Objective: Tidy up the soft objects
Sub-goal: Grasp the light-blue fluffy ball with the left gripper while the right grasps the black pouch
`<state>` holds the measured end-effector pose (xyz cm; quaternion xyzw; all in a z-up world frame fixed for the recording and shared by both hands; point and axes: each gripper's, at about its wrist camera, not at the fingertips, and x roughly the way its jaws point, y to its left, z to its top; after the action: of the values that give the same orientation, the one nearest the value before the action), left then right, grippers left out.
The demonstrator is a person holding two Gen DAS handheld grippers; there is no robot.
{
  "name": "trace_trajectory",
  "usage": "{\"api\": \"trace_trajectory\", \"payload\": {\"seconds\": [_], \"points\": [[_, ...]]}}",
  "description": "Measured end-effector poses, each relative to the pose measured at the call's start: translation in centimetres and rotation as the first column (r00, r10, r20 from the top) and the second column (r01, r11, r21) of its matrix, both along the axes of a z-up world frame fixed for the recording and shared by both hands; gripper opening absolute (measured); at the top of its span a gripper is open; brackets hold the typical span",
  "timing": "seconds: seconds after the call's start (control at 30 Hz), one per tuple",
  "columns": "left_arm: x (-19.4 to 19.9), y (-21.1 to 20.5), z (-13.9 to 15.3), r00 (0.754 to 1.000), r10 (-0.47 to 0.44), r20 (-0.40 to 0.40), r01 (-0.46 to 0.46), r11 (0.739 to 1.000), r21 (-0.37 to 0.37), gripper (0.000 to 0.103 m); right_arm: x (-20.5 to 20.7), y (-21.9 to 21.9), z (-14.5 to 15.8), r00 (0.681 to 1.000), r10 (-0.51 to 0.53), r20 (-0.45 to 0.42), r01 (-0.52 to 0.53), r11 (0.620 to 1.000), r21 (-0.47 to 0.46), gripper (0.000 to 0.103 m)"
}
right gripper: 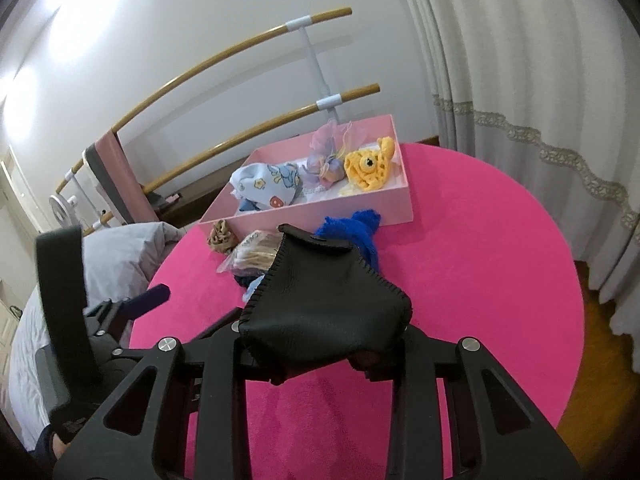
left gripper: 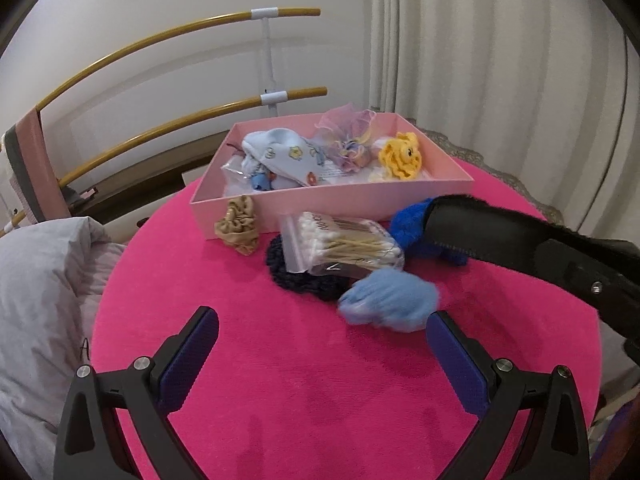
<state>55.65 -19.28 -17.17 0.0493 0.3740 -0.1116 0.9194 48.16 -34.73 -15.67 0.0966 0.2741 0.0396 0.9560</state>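
A pink box (left gripper: pixel 320 200) (right gripper: pixel 320 216) sits at the far side of the round pink table (left gripper: pixel 280 360) (right gripper: pixel 480 260). It holds a patterned blue cloth (left gripper: pixel 288 156), a pastel tulle pouch (left gripper: pixel 348 136) and a yellow crochet toy (left gripper: pixel 402 156) (right gripper: pixel 368 168). In front lie a beige scrunchie (left gripper: pixel 238 226), a bag of cotton swabs (left gripper: pixel 344 244), a dark knitted piece (left gripper: pixel 304 280), a blurred light-blue fluffy item (left gripper: pixel 390 300) and a bright blue knit (left gripper: pixel 416 228) (right gripper: pixel 356 228). My left gripper (left gripper: pixel 322 344) is open and empty. My right gripper (right gripper: pixel 320 340) is shut on a black leather pouch (right gripper: pixel 320 300) (left gripper: pixel 500 228), above the table.
A grey pillow and bedding (left gripper: pixel 44 300) lie left of the table. Wooden ballet bars (left gripper: pixel 180 32) stand against the wall behind. Curtains (right gripper: pixel 520 80) hang at the right. Wooden floor (right gripper: pixel 600 380) shows beyond the table's right edge.
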Motion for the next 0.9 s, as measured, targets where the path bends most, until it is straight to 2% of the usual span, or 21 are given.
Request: {"api": "trace_trajectory", "payload": {"seconds": [0.13,0.27,0.33,0.37,0.4,0.5,0.67,0.73,0.77,0.8,0.9], "points": [[1.2,-1.4,-1.1,0.999,-0.021,-0.024,0.021,1.000,0.003,0.103,-0.3,-0.5,-0.1,1.000,-0.016,0.003,0.016,1.000,-0.004,0.027],[2.9,-2.7,-3.1,0.999,-0.004,-0.054,0.006,0.999,0.032,0.101,-0.2,-1.2,-0.6,0.999,-0.031,-0.009,0.031,1.000,0.000,0.027],[3.6,-2.8,-4.0,0.996,-0.004,-0.093,0.006,1.000,0.028,0.083,-0.1,-1.5,-0.9,0.999,-0.035,-0.015,0.036,0.999,0.004,0.027],[3.9,-2.8,-4.3,0.993,-0.020,-0.117,0.021,1.000,0.005,0.066,-0.2,-1.6,-0.9,0.999,-0.037,-0.015,0.037,0.999,0.005,0.027],[4.1,-2.7,-4.6,0.989,-0.037,-0.140,0.035,0.999,-0.017,0.058,-0.2,-1.7,-1.1,0.999,-0.039,-0.016,0.039,0.999,0.007,0.027],[3.9,-2.5,-4.8,0.987,-0.057,-0.153,0.056,0.998,-0.015,0.054,-0.1,-1.8,-1.3,0.999,-0.040,-0.020,0.040,0.999,0.011,0.027],[2.7,-1.0,-4.7,0.984,-0.065,-0.165,0.065,0.998,-0.005,0.056,-0.3,-1.5,-1.4,0.999,-0.039,-0.025,0.039,0.999,0.009,0.027],[2.4,-0.6,-4.6,0.984,-0.072,-0.165,0.072,0.997,-0.010,0.053,-0.4,-1.4,-1.6,0.999,-0.039,-0.028,0.040,0.999,0.010,0.027],[2.3,-0.3,-4.5,0.984,-0.073,-0.165,0.071,0.997,-0.019,0.045,-0.4,-1.3,-1.6,0.999,-0.039,-0.030,0.039,0.999,0.010,0.027],[2.2,-0.2,-4.4,0.983,-0.072,-0.167,0.069,0.997,-0.024,0.043,-0.5,-1.2,-1.6,0.999,-0.039,-0.030,0.039,0.999,0.008,0.027],[2.0,0.5,-3.8,0.982,-0.074,-0.171,0.067,0.997,-0.047,0.041,-0.9,-0.8,-1.2,0.999,-0.039,-0.025,0.039,0.999,-0.001,0.027]]}}
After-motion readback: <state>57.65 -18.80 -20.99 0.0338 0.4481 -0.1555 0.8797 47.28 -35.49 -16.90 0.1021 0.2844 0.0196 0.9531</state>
